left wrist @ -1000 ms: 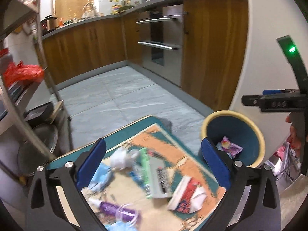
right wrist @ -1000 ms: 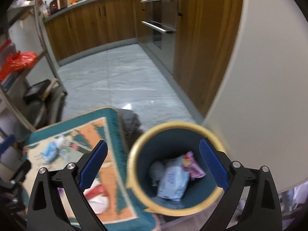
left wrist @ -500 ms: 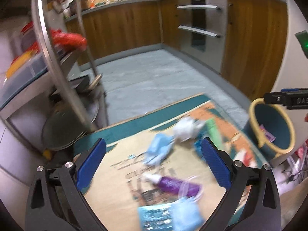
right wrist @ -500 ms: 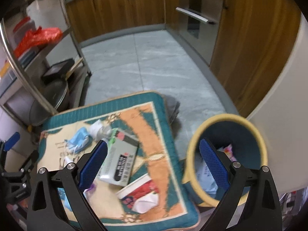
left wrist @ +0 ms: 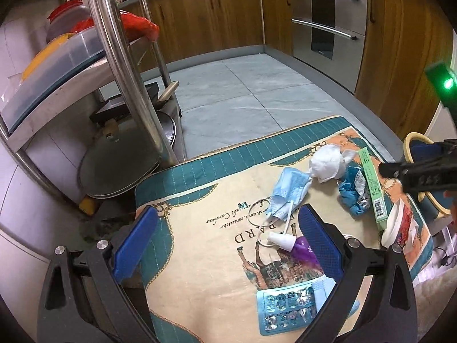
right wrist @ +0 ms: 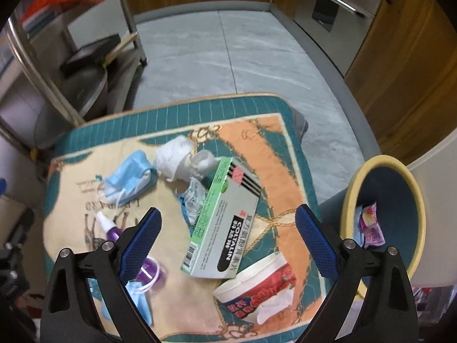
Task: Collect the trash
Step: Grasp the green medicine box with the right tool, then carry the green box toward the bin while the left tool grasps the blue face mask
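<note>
Trash lies on a patterned cushion [left wrist: 200,188]: a blue face mask [left wrist: 288,191] [right wrist: 128,177], a white tissue wad [left wrist: 325,163] [right wrist: 174,157], a green-and-grey medicine box [right wrist: 225,217] [left wrist: 372,185], a purple bottle [left wrist: 300,245] [right wrist: 114,231], a blister pack [left wrist: 285,305], and a red-and-white cup [right wrist: 254,283]. A teal bin with a yellow rim [right wrist: 351,200] stands to the right and holds wrappers. My left gripper [left wrist: 225,245] is open and empty above the cushion's near side. My right gripper [right wrist: 228,243] is open and empty above the medicine box.
A steel rack [left wrist: 120,57] with pans, lids and a red bag stands to the left of the cushion. Wooden cabinets [left wrist: 217,17] and an oven [left wrist: 328,20] line the far side of the grey tiled floor [left wrist: 242,91].
Both grippers have swung left from the bin to over the cushion. Both stayed open and empty.
</note>
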Tool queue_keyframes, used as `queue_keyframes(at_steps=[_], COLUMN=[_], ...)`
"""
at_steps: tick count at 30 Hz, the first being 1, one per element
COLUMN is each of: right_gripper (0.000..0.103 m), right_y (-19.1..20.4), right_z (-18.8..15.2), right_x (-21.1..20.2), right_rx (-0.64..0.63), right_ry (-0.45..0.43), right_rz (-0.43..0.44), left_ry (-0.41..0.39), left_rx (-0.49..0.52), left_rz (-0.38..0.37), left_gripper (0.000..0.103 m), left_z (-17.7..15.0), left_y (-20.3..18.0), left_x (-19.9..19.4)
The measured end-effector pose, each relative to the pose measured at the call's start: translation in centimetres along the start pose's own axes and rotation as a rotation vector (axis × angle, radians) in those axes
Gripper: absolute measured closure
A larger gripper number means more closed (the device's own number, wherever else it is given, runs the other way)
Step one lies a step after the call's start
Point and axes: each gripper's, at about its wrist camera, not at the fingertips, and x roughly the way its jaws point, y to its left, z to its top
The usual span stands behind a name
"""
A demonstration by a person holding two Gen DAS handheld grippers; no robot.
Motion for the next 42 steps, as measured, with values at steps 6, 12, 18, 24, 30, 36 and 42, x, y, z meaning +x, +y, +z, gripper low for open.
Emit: queue_keyframes(at_steps=[6,12,18,24,30,36,42], right_gripper=[0.025,0.049,0.072,0.082,0.079,0.083,0.083], right_y=[0.8,1.1,-0.8,-4.7,-5.6,-6.9,-7.7], right_z=[-0.6,-1.6,-1.6,-1.1,-1.0,-0.5,0.1], right_x=[2.9,4.9,4.0,3.1,4.1,3.2,1.6], right_rx=[0.002,-0.040,0.005,0.157,0.138,0.145,0.119], right_ry=[0.067,0.146,0.144,0.129,0.134,0.098,0.037], right_rz=[0.000,0.002,0.036,0.075,0.076,0.088,0.105], left_ry=[0.005,0.013,0.014,0.025,0.110,0.189,0.248], left_rx=[0.017,0.017,0.020,0.036,0.061,0.048,0.087], left_rz=[0.006,0.003,0.001,-0.020,-0.071,-0.104,-0.132], left_gripper=[0.006,0.006,0.006,0.006,0.006,0.017,0.046], left_z=[0.4,1.0,1.3,1.9,2.0,1.5,1.2], left_y=[-0.3,-0.6,-1.2,-2.3,-4.4,-6.2,-7.9], left_x=[0.9,1.7,1.9,3.0,7.2,12.1,15.3])
